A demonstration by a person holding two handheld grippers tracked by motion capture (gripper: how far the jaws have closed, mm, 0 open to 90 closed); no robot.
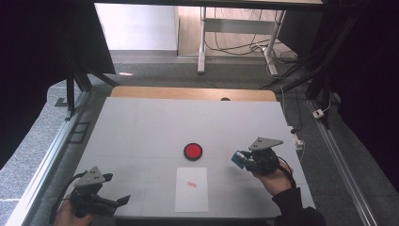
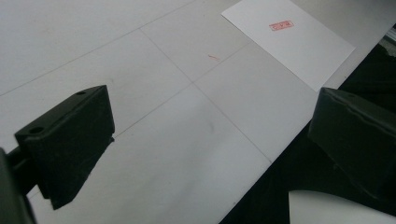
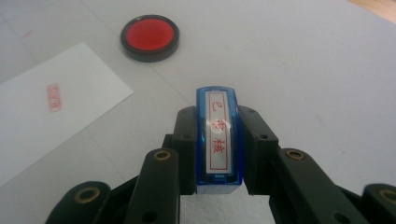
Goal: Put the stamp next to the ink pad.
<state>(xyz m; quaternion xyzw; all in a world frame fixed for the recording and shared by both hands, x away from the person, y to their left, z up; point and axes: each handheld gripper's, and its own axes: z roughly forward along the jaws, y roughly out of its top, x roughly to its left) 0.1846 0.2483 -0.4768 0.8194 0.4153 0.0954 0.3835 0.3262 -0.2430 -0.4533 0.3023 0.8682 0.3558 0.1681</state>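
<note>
The right gripper (image 3: 217, 186) has its jaws clamped on a blue stamp (image 3: 217, 140), one jaw on each side. It holds the stamp up above the white tabletop (image 1: 141, 127), near a round red ink pad (image 1: 193, 151). A sheet of paper (image 1: 192, 189) with a small red mark (image 1: 191, 184) lies just in front of the pad. The left gripper (image 1: 123, 199) rests at the near left edge, jaws wide apart, holding nothing.

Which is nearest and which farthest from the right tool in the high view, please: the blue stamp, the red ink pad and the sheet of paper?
1. Blue stamp: clamped in the right tool.
2. Red ink pad: to its left, mid-table.
3. Sheet of paper: left and toward the near edge; close to the ink pad's distance, a fine call.
</note>
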